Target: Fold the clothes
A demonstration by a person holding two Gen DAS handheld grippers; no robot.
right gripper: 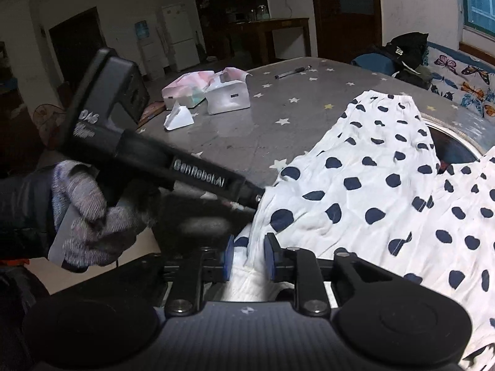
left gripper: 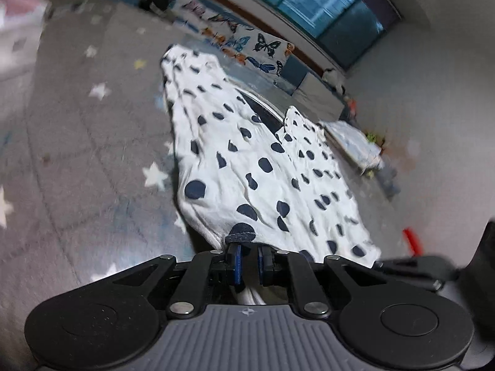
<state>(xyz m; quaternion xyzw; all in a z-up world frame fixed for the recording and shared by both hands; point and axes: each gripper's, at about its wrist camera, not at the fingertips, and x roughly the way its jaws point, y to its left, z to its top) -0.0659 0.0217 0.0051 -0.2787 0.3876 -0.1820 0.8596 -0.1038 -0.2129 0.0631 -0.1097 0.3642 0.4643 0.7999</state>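
A white garment with navy dots (left gripper: 247, 154) (right gripper: 386, 185) lies spread on a grey star-patterned surface (left gripper: 77, 139) (right gripper: 247, 130), its elastic waist at the far end. My left gripper (left gripper: 249, 250) is shut on the garment's near edge, and a fold with a navy dot bunches over its tips. In the right wrist view a gloved hand (right gripper: 86, 216) holds that left gripper (right gripper: 256, 199), whose tip meets the cloth's left edge. My right gripper (right gripper: 249, 247) has a bunch of white cloth filling the gap between its blue pads (right gripper: 229, 256), shut on it.
Pink-and-white packets (right gripper: 210, 92) and a pen (right gripper: 292, 72) lie on the far part of the surface. A black cap (right gripper: 405, 49) sits at the back by a butterfly-print cloth (right gripper: 464, 83). A dark round-rimmed object (right gripper: 451, 148) shows in a gap in the garment.
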